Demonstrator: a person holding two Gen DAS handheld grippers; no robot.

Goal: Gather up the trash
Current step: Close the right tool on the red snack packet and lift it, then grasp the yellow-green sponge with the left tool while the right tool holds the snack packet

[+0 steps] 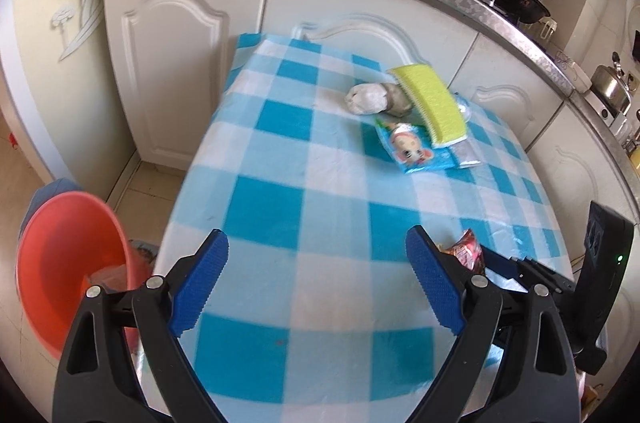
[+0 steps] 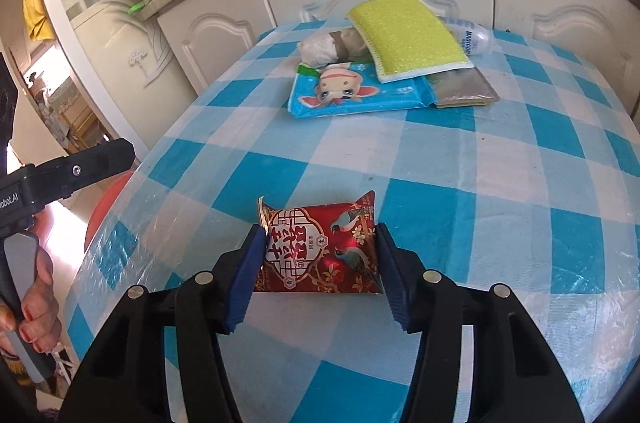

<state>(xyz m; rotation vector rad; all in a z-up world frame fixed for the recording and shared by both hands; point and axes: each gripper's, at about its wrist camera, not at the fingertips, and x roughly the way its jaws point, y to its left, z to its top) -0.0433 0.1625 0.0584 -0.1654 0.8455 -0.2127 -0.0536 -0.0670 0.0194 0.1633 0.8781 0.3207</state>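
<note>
Partly hidden behind yellow sponge (image 2: 408, 37): white bottle (image 2: 472, 37), silver packet (image 2: 464, 89); nearer, red snack wrapper (image 2: 320, 251) pinched in right gripper (image 2: 320, 255); left gripper (image 1: 316, 283) spread, empty; orange basin (image 1: 68, 263) left.

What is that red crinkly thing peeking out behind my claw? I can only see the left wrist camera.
Observer: It's a red snack packet with birds printed on it, lying flat on the checked tablecloth.
Operator: Is the other claw near it?
Observer: Yes. The right claw has the packet between its blue pads, and each pad touches one side edge.
Operator: And what's that shiny bit behind the yellow sponge?
Observer: A white bottle with blue lettering, lying on its side.
</note>
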